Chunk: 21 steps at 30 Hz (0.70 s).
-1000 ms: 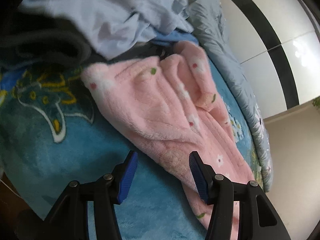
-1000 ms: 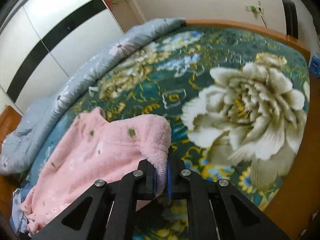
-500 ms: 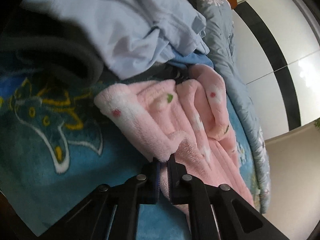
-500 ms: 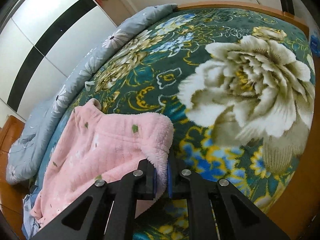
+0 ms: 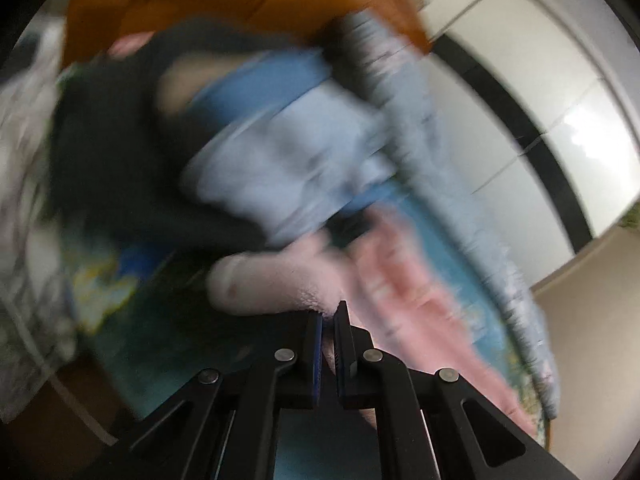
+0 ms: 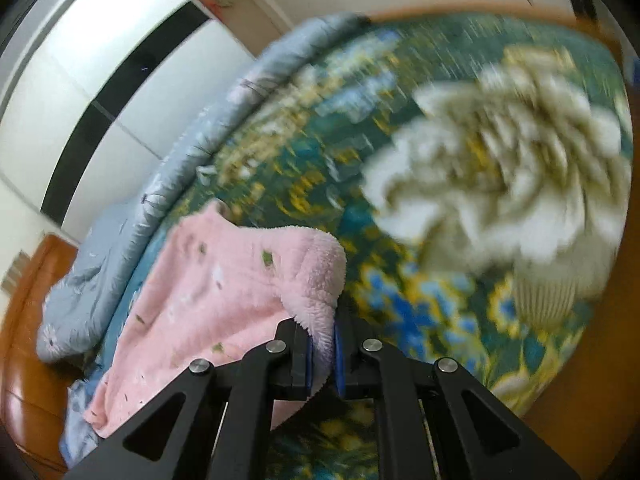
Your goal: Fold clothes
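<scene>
Left gripper (image 5: 328,322) and right gripper (image 6: 322,336), fingers clamped on separate edges of pink fleece garment (image 6: 208,280), likely to spread it toward 12 o'clock over bed (image 6: 440,320).

Left gripper (image 5: 328,320), right gripper (image 6: 322,338): jaws clamped

Soft daylight, moderately bright. White glare on the glossy wardrobe door (image 5: 588,140). Heavy motion smear across the clothes pile (image 5: 280,160) and the floral bedspread (image 6: 500,168); only the black fingers (image 5: 312,356) sharp. Fisheye bending and dark vignette at every edge.
</scene>
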Tool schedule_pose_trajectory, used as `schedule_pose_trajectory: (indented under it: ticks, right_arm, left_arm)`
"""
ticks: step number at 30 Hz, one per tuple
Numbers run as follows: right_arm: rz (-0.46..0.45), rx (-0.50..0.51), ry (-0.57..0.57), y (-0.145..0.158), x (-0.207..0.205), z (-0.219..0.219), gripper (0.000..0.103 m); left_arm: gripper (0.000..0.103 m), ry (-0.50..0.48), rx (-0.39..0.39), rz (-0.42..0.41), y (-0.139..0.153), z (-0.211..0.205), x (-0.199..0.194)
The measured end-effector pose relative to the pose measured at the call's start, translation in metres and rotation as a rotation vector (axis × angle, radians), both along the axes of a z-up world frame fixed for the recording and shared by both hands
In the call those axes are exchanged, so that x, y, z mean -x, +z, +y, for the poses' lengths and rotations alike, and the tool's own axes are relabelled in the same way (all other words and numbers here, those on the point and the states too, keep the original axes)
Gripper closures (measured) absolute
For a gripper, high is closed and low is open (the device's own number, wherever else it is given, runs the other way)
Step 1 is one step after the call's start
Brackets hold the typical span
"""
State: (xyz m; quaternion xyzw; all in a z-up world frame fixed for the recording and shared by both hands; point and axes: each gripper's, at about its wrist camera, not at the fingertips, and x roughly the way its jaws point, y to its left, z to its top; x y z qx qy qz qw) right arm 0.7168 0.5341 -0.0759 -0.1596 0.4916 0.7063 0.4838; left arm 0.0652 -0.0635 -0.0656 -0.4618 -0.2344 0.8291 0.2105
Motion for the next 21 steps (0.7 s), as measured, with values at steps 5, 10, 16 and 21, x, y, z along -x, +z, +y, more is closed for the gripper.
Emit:
schedule_pose_trajectory:
  ticks: [5, 10, 16, 21]
  right_arm:
    - [0.023, 0.071, -0.012, -0.024, -0.005, 0.003, 0.094]
    - [0.008, 0.071, 0.001, -0.025, -0.003, 0.006, 0.094]
    - [0.016, 0.068, 0.003, -0.027, -0.008, 0.003, 0.094]
    - [-0.025, 0.028, -0.044, -0.012, -0.009, 0.001, 0.051]
  left_arm:
    - [0.097, 0.032, 0.034, -0.144, -0.053, -0.023, -0.010]
    - [0.097, 0.040, 0.043, -0.141, -0.056, -0.025, -0.010]
    - [0.097, 0.008, 0.077, -0.109, -0.046, -0.019, -0.010]
    - [0.095, -0.058, 0.089, -0.040, -0.017, -0.012, -0.006]
